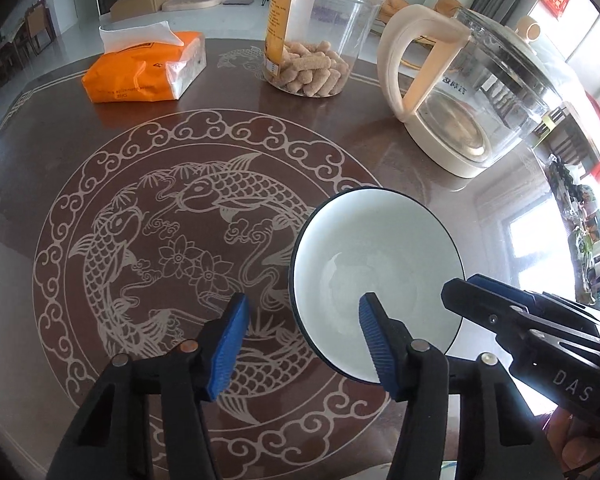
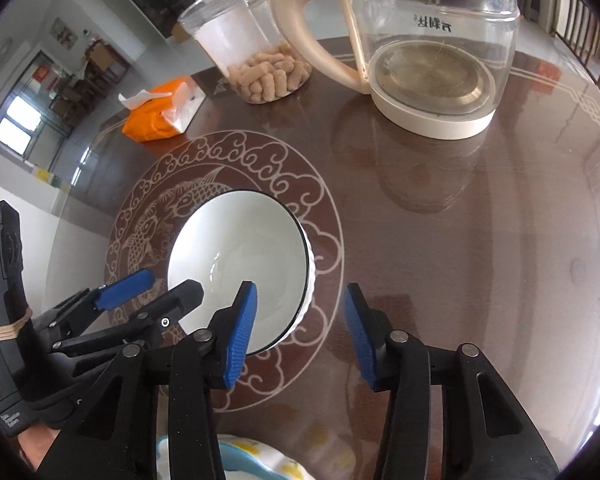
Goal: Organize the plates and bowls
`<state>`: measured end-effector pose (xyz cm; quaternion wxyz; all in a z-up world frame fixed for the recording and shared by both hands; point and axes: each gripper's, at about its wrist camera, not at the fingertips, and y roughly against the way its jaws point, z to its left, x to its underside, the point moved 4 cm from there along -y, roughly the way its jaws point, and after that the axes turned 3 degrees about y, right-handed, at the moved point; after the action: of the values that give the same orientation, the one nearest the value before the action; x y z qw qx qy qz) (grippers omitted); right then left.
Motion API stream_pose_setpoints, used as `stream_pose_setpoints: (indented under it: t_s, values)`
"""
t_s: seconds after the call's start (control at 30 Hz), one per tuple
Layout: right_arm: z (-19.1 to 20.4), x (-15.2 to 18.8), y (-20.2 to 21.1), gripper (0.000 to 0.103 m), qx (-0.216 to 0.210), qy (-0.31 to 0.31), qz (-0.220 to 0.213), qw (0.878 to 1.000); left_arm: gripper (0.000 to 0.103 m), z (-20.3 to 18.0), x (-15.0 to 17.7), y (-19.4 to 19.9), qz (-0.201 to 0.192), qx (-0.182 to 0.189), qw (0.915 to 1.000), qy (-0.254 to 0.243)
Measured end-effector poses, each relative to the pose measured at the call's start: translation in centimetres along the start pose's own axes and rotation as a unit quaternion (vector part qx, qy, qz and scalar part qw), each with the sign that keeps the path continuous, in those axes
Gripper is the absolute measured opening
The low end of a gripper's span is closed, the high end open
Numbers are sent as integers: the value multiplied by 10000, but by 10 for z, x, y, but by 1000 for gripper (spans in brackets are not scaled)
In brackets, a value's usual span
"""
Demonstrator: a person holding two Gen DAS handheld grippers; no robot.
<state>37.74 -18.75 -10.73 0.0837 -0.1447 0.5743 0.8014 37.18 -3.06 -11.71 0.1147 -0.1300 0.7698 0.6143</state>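
While the left gripper (image 1: 302,346) hangs low over the table w/ jaws spread wide and nothing between them, its right blue pad overlaps the near rim of the white round ceramic bowl with a thin dark rim (image 1: 374,280), though contact can't be told. That bowl sits upright on the glossy dark-brown round table with pale koi-and-cloud engraving (image 1: 60,152), on the right side of the engraved medallion. Farther back on the table: orange plastic tissue pack with a white sheet sticking up (image 1: 144,68), clear plastic jar holding tan stick snacks (image 1: 320,28), and cream-handled glass kettle (image 1: 472,96) at right. Behind is a bright room w/ white low cabinets, a cardboard box on the floor and windows at right. The right gripper (image 1: 472,294) enters from the right edge, tip near the bowl's right rim. From the right wrist view, right gripper (image 2: 300,328) jaws are likewise wide apart, gripping nothing; its left pad overlaps the bowl's (image 2: 240,256) near side. Left gripper (image 2: 156,288) comes in from the left, one finger across the bowl's left rim. Kettle (image 2: 432,64), jar (image 2: 252,48) and tissue pack (image 2: 160,116) stand along the far side of the table (image 2: 460,220). At the bottom edge a light-blue plate with yellow print (image 2: 260,460) peeks out, mostly hidden. A doorway and windows show far left.
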Motion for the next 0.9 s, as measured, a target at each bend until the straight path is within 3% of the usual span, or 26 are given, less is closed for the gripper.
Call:
stream_pose_setpoints:
  t_s: [0.17,0.2,0.27,0.57,0.73,0.9]
  values:
    - [-1,1,-14,29,-3,77,132,9999,19,1,1,-11,91,70,9999,40]
    - [-2,1,-16,25,-13,75,165,9998,17,1,1,-13,97,62,9999,58]
    - [-3,1,-18,16,-24,41,183,9998,16,2,2,-13,68,71,9999,96]
    - [-5,7,-3,13,-94,-124,61,9999,15,-8,9,15,-93,169,9998,3]
    - [2,15,31,13,-114,-50,-151,9998,15,-21,20,55,-287,334,9989,-133]
    - [16,41,83,13,-145,84,-333,9993,16,-36,52,108,-463,503,9970,-355]
